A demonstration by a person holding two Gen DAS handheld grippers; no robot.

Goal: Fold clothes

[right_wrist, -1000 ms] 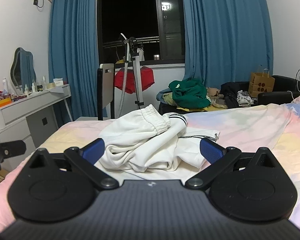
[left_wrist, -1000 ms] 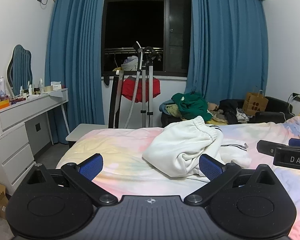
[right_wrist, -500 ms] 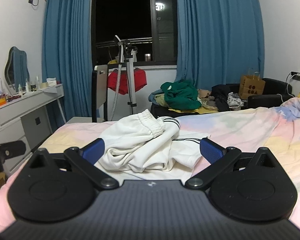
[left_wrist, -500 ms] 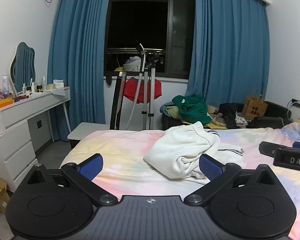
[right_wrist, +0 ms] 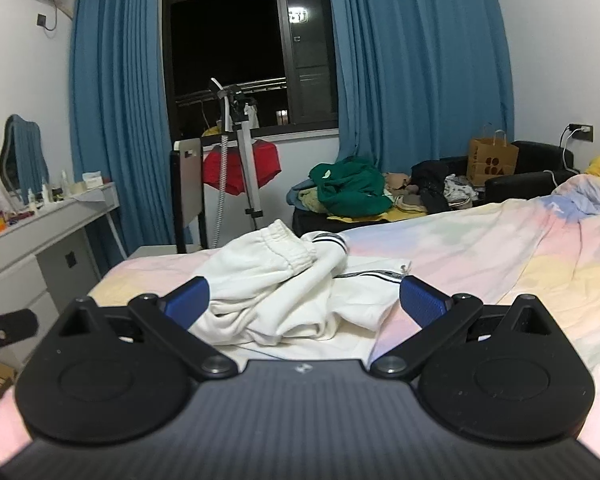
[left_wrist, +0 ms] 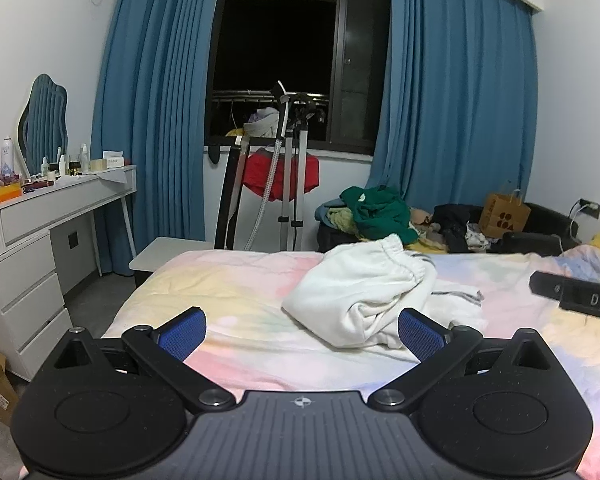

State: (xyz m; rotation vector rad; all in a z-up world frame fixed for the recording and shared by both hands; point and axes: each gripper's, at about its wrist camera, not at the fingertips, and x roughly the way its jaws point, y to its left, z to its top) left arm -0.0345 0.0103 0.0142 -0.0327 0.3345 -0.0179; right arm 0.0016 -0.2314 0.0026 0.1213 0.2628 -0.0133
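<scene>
A crumpled white garment (left_wrist: 364, 292) with an elastic waistband and dark striped trim lies bunched on the pastel bed (left_wrist: 228, 280). It also shows in the right wrist view (right_wrist: 288, 292), on the bed (right_wrist: 500, 248). My left gripper (left_wrist: 302, 334) is open and empty, held above the bed just short of the garment and to its left. My right gripper (right_wrist: 304, 300) is open and empty, straddling the near side of the garment from above. The right gripper's tip (left_wrist: 572, 294) shows at the right edge of the left wrist view.
A white dresser (left_wrist: 40, 240) with bottles stands at the left. A stand with a red cloth (left_wrist: 284, 184) is by the dark window. A pile of clothes with a green top (left_wrist: 376, 212) and a paper bag (left_wrist: 504, 216) lie beyond the bed.
Both grippers have tilted upward slightly and drawn back a little, so the garment sits lower in both views. The garment itself has not moved. Both stay open.
</scene>
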